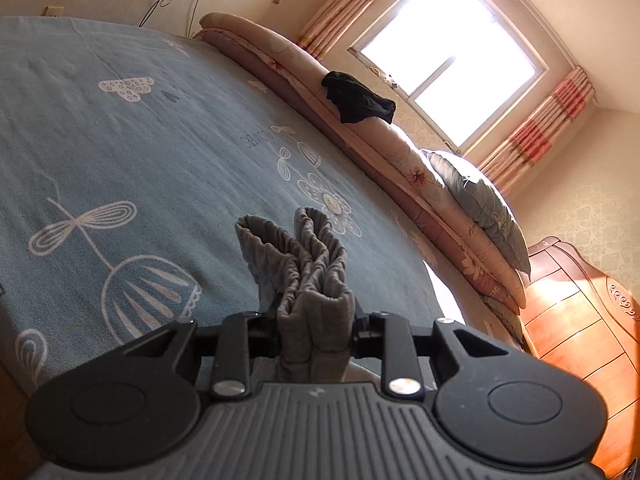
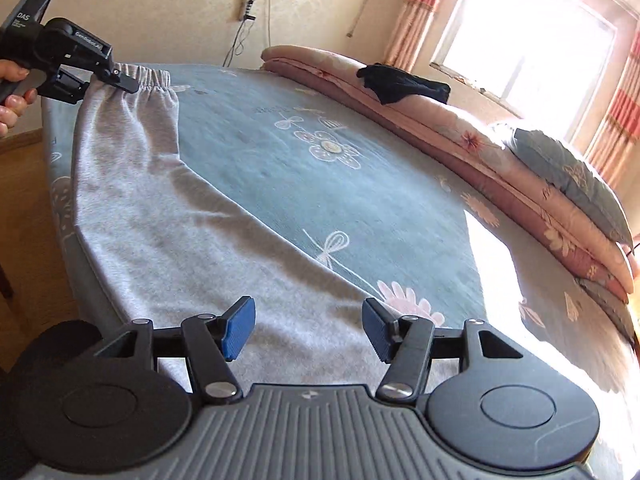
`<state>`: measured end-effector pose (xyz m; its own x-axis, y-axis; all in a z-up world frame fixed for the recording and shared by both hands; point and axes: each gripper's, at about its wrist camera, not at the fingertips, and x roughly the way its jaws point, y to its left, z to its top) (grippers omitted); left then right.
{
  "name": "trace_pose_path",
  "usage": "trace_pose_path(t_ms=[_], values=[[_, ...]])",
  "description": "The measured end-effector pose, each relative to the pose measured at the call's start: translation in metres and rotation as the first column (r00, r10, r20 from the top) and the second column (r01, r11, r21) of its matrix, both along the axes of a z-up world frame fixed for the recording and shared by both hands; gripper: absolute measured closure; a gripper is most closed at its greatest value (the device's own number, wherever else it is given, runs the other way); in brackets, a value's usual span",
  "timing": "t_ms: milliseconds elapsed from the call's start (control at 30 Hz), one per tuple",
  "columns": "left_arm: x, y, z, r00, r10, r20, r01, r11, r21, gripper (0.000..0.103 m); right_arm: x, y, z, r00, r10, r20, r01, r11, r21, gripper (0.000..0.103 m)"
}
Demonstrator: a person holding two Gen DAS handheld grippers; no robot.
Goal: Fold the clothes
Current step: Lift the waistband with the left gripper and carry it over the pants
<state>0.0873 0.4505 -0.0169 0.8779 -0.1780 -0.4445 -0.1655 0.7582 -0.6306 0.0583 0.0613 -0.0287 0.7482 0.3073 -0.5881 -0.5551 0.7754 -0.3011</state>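
- The left wrist view shows only the bunched elastic waistband (image 1: 296,256) of the grey trousers (image 1: 316,320), pinched between the narrow jaws of the left gripper (image 1: 315,330).
- The right wrist view shows the whole grey trousers (image 2: 168,216) spread along the near edge of the bed (image 2: 320,184), the left gripper (image 2: 120,80) clamping the waistband (image 2: 154,76) at the far left corner, a hand (image 2: 12,92) behind it.
- Their long axis runs from that corner towards the right gripper (image 2: 308,330).
- The right gripper's blue pads (image 2: 240,328) stand wide apart above the cloth, gripping nothing.
- A black garment (image 2: 400,82) lies on the folded quilts (image 2: 460,128) at the far edge.
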Motion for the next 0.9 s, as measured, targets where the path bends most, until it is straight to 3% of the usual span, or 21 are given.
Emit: trace_pose_path(t_ms=[133,433,667,900], values=[[0.004,-0.011,0.003,1.000,-0.011,-0.004,0.011,1.000,-0.003,0.081,-0.004,-0.031,-0.005,0.996,-0.077,-0.032,0.080,0.994,0.068,0.039],[0.010,-0.035,0.012,0.998,-0.067,0.002,0.067,0.998,-0.003,0.081,-0.008,-0.048,-0.004,0.995,-0.101,-0.025,0.104,0.989,0.106,0.039],[0.019,-0.060,0.019,0.987,-0.156,0.037,0.157,0.986,-0.056,0.081,-0.002,-0.055,-0.007,0.991,-0.128,-0.041,0.132,0.984,0.118,0.039],[0.032,-0.085,0.019,0.964,-0.248,0.092,0.260,0.952,-0.161,0.081,0.006,-0.061,-0.012,0.987,-0.150,-0.062,0.158,0.979,0.130,0.039]])
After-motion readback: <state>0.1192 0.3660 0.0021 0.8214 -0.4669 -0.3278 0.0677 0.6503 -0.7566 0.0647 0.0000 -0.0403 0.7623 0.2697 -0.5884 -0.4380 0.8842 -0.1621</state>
